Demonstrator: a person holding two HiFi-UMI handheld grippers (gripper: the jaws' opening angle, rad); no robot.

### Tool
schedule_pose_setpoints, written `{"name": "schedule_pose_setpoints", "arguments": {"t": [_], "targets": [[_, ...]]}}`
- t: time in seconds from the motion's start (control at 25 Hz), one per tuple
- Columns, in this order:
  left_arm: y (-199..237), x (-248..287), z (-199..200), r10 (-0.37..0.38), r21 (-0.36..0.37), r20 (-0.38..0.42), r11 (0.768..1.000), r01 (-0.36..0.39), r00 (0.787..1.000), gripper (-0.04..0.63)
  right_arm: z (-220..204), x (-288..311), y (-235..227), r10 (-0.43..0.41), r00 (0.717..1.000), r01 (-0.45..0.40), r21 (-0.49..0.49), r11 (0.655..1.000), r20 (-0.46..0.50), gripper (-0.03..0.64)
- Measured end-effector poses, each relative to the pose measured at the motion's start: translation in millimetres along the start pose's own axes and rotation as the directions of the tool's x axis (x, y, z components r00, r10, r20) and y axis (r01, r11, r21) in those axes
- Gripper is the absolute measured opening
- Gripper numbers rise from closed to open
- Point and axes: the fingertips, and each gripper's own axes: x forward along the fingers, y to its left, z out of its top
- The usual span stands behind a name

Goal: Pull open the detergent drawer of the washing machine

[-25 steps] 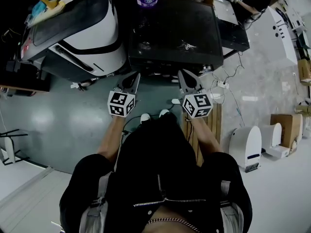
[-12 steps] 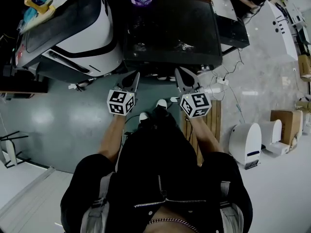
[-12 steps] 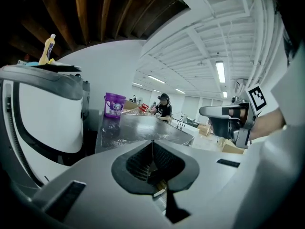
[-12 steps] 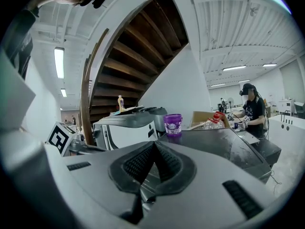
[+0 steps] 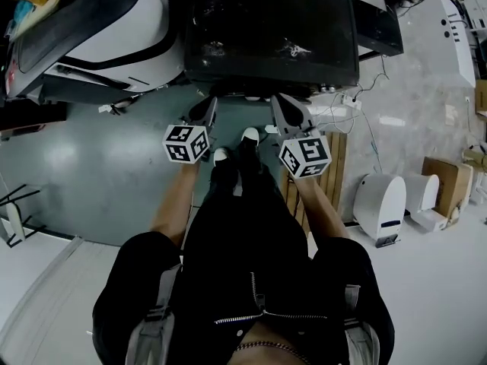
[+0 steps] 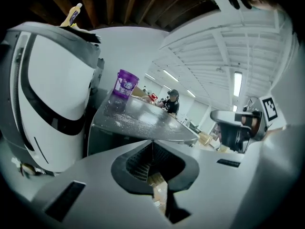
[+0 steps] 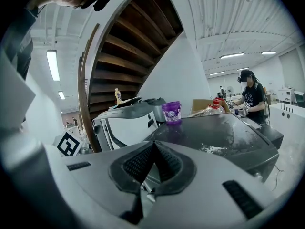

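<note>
The washer, dark-topped, stands at the top of the head view; its drawer cannot be made out in any view. The left gripper and right gripper hang side by side just short of the washer's front edge, touching nothing. Each gripper view shows its own jaws together at the tips, with nothing between them. Only the gripper views show the washer's top from low down: a purple tub at its far left corner, white powder scattered toward the right, and a person beyond the far edge. The head view alone shows the floor: open to the left below a white machine, with cables at the washer's front right corner.
</note>
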Motion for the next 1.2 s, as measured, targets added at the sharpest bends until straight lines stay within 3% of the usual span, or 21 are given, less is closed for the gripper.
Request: {"name": "schedule_pose_setpoints", "arguments": {"t": [0.08, 0.12, 0.24, 0.32, 0.4, 0.44, 0.48, 0.56, 0.64, 0.76, 0.84, 1.0, 1.2], "targets": [[1.8, 3.0, -0.7, -0.045, -0.136, 0.057, 0.989, 0.052, 0.997, 0.021, -5.9, 1.7, -1.9, 0.001, 1.0, 0.0, 0.014, 1.0, -0.014, 0.006], [3.6, 4.4, -1.3, -0.065, -0.216, 0.094, 0.973, 0.084, 0.993, 0.023, -8.3, 2.1, -2.6, 0.001, 1.0, -0.001, 0.019, 1.0, -0.021, 0.006], [17.5, 10.0, -5.7, -0.078, -0.435, 0.209, 0.885, 0.164, 0.975, 0.053, -13.1, 3.9, -3.7, 0.008, 0.999, -0.007, 0.022, 1.0, -0.039, 0.006], [29.5, 14.2, -9.5, -0.063, -0.565, 0.285, 0.795, 0.221, 0.956, 0.169, -16.2, 4.7, -4.6, 0.01, 0.999, -0.009, 0.025, 1.0, -0.05, 0.006], [41.4, 18.1, -13.5, -0.042, -0.682, 0.377, 0.664, 0.308, 0.925, 0.231, -20.7, 4.2, -6.7, 0.009, 0.998, -0.007, 0.031, 0.999, -0.065, 0.006], [47.0, 20.2, -15.0, -0.027, -0.723, 0.425, 0.592, 0.357, 0.905, 0.261, -23.4, 3.5, -8.2, 0.008, 0.997, -0.005, 0.035, 0.999, -0.074, 0.006], [52.1, 22.6, -16.7, -0.01, -0.746, 0.465, 0.534, 0.398, 0.885, 0.28, -26.2, 2.8, -9.7, 0.006, 0.997, -0.003, 0.04, 0.999, -0.083, 0.006], [59.7, 28.6, -23.5, 0.014, -0.765, 0.506, 0.469, 0.441, 0.863, 0.302, -31.7, 1.1, -12.6, 0.002, 0.995, 0.003, 0.047, 0.999, -0.1, 0.006], [63.3, 36.0, -32.0, 0.011, -0.767, 0.524, 0.441, 0.466, 0.852, 0.319, -36.3, -0.2, -14.8, -0.003, 0.993, 0.009, 0.052, 0.999, -0.115, 0.006], [64.3, 46.5, -39.6, -0.022, -0.747, 0.558, 0.423, 0.514, 0.829, 0.322, -42.2, -1.0, -16.0, -0.003, 0.991, 0.01, 0.053, 0.999, -0.137, 0.006], [66.8, 54.4, -45.7, -0.034, -0.734, 0.569, 0.428, 0.527, 0.821, 0.321, -46.1, -2.3, -16.7, 0.001, 0.988, 0.007, 0.052, 0.999, -0.152, 0.006], [74.9, 72.3, -57.7, -0.06, -0.73, 0.562, 0.434, 0.528, 0.825, 0.321, -54.8, -5.5, -19.3, 0.002, 0.986, 0.008, 0.059, 0.998, -0.166, 0.006], [79.4, 84.0, -56.3, -0.124, -0.689, 0.588, 0.441, 0.576, 0.799, 0.321, -66.8, -11.5, -24.9, -0.006, 0.978, 0.019, 0.062, 0.998, -0.211, 0.006]]}}
